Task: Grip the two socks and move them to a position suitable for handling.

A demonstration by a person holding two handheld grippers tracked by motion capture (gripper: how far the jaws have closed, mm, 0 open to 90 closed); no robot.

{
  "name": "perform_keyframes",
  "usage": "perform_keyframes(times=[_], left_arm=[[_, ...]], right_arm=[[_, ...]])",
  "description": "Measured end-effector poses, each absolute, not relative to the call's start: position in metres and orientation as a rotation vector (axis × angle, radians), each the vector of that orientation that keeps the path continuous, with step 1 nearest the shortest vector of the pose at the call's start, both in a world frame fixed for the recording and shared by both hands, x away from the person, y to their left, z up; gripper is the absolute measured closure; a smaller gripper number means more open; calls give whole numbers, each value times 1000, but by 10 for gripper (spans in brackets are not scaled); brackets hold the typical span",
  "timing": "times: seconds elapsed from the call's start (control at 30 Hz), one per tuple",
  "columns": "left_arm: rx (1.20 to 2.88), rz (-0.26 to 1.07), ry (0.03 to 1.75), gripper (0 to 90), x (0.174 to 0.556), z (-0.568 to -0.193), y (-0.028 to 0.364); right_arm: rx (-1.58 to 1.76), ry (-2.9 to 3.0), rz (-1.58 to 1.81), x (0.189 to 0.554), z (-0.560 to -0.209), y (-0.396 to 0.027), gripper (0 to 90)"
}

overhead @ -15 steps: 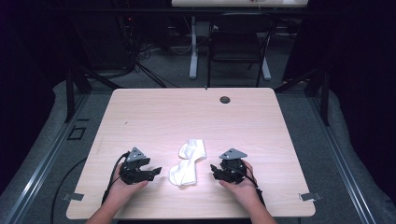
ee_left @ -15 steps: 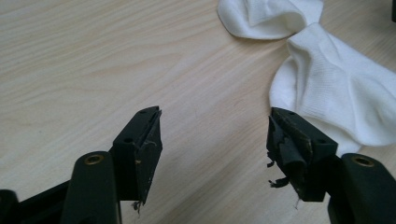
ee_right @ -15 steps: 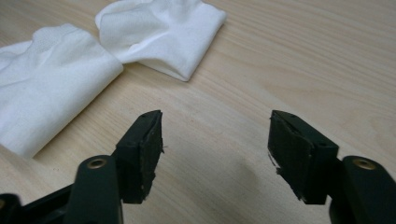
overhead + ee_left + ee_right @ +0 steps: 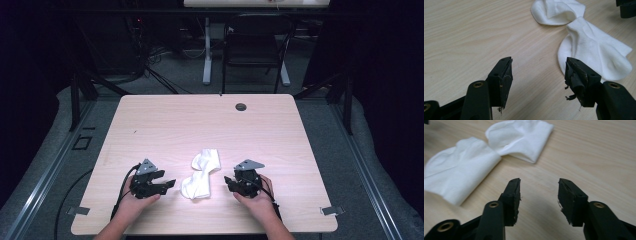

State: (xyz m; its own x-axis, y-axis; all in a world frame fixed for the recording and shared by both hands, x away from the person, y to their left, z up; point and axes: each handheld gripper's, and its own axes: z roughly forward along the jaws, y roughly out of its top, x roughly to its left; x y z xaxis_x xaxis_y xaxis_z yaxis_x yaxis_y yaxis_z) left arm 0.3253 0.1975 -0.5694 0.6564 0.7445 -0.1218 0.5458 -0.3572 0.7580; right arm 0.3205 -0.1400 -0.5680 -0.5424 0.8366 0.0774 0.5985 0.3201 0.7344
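Pale wooden table [image 4: 165,125], white socks [image 4: 201,174] lying mid-front between left gripper [image 4: 169,184] and right gripper [image 4: 229,180], both spread and empty, so best pinch a cuff edge low

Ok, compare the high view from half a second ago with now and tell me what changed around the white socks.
Nothing visibly changed. The left gripper and right gripper sit in the same spots either side of the two white socks, both open with nothing between the jaws. The socks lie as before on the table, untouched.
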Motion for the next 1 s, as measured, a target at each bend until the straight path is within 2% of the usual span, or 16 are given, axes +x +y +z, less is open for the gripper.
perform_keyframes(times=[0.07,0.17,0.67,1.0], left_arm=[[2074,323,998,408,324,-569,195],[2072,326,996,432,322,-569,193],[2090,252,978,556,319,-574,174],[2058,232,978,564,320,-572,171]], right_arm=[[1279,2300,1063,320,-569,-137,592],[1278,2328,1056,320,-570,-135,611],[1258,2352,1047,319,-570,-127,665],[1259,2351,1053,319,-569,-126,702]])
